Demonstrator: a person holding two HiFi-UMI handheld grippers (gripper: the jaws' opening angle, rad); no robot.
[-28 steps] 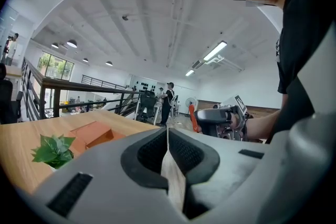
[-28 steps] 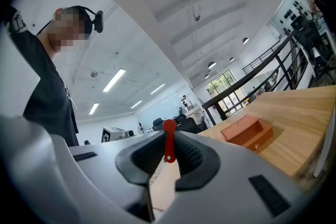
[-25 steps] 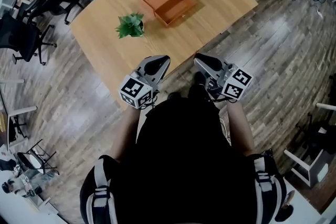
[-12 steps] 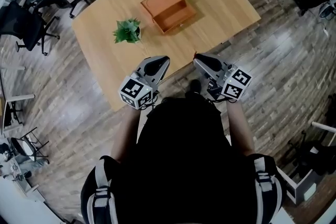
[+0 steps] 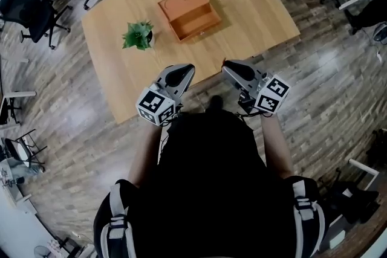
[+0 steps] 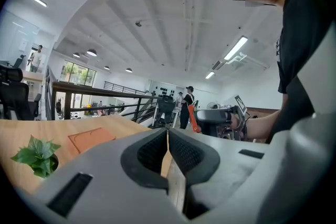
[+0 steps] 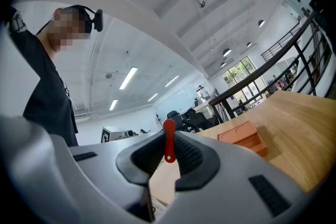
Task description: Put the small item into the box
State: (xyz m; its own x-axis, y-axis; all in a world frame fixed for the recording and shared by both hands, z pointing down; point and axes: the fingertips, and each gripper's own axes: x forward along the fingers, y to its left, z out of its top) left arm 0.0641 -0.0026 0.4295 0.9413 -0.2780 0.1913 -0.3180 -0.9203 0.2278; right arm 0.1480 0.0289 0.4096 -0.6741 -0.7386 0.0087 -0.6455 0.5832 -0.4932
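Item (image 7: 168,140), a thin red stick, is sitting pinched low down in the right tongs (image 7: 167,157); it's looking light, stiff, probably slippery. Left tongs (image 6: 167,136) are clenching nothing, and the box (image 5: 189,12) is waiting open on the table (image 5: 254,3).

Lower centre of frame: we see the right claw (image 7: 168,148) with its dark pads pressed on a small red item (image 7: 168,140). The item is thin, stands upright, and its rounded top pokes above the pads. Right of centre, the orange box (image 7: 242,139) sits on the wooden bench (image 7: 302,128), apart from the claw. Upper left, a person (image 7: 48,97) in a dark shirt. Far right, a dark railing (image 7: 294,55). Strip lights (image 7: 127,77) cross the white ceiling.
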